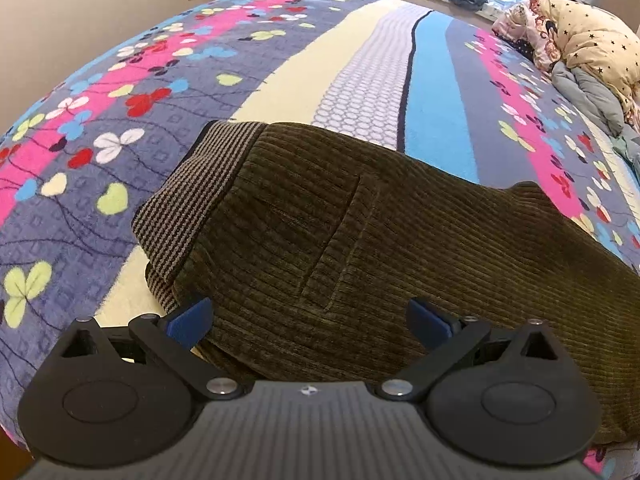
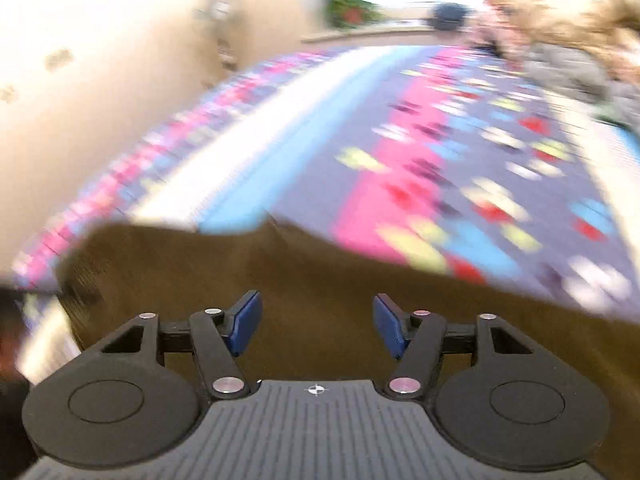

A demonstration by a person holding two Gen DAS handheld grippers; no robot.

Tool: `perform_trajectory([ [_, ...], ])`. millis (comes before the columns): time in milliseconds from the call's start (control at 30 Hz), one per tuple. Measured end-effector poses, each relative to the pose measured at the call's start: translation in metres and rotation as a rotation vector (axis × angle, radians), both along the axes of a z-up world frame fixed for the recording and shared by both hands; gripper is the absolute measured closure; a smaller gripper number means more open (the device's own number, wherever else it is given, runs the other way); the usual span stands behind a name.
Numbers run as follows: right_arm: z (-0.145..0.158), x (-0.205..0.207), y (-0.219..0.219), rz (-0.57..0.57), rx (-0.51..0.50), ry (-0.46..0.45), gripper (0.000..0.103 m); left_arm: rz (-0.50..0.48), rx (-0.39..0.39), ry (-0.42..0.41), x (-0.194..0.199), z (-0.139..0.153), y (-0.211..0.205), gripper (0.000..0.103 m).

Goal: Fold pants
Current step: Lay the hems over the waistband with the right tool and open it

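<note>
While the pants [image 1: 340, 240] lie bunched on the bed [image 1: 360, 80], left gripper [image 1: 308, 320] and right gripper [image 2: 318, 324] hover spread, empty; next: pinch an edge, fold over.

- We see the pants [image 1: 360, 240] cut off at the left wrist view's right and bottom edges, partly hidden behind the left gripper [image 1: 308, 320].
- Our right wrist view is motion-blurred: the bedspread [image 2: 440, 160] pattern smears, and the pants' texture is unreadable.
</note>
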State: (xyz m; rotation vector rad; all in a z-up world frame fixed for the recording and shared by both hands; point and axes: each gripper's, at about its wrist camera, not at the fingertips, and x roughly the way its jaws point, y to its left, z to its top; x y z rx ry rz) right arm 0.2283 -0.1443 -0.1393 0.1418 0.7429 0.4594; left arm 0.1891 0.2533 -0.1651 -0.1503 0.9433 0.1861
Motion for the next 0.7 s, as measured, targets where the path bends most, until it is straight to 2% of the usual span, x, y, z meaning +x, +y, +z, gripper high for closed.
perform_trajectory([
  [67, 0.004, 0.044, 0.020, 0.076, -0.002, -0.003, 0.073, -0.004, -0.006, -0.006, -0.001, 0.000, 0.001, 0.000],
  [133, 0.001, 0.087, 0.043, 0.135, -0.057, -0.004, 0.073, -0.013, -0.019, -0.011, -0.001, 0.001, 0.002, 0.000],
  [233, -0.018, 0.132, 0.065, 0.217, -0.134, 0.067, 0.073, -0.024, -0.047, -0.013, 0.000, 0.000, 0.004, 0.000],
  [333, -0.038, 0.144, 0.077, 0.267, -0.204, 0.112, 0.072, -0.023, -0.063, -0.012, 0.001, -0.001, 0.007, 0.000],
  [400, -0.050, 0.144, 0.083, 0.300, -0.234, 0.137, 0.067, -0.020, -0.071, -0.011, 0.002, -0.002, 0.008, 0.000],
  [567, -0.062, 0.138, 0.085, 0.338, -0.228, 0.137, 0.067, -0.018, -0.060, -0.011, 0.003, -0.004, 0.005, 0.000],
  [633, -0.063, 0.137, 0.083, 0.374, -0.225, 0.114, 0.096, -0.023, -0.048, -0.010, 0.003, -0.005, 0.003, 0.000],
  [700, -0.062, 0.131, 0.086, 0.400, -0.260, 0.065, 0.101, -0.026, -0.043, -0.008, 0.004, -0.006, 0.002, 0.000],
])
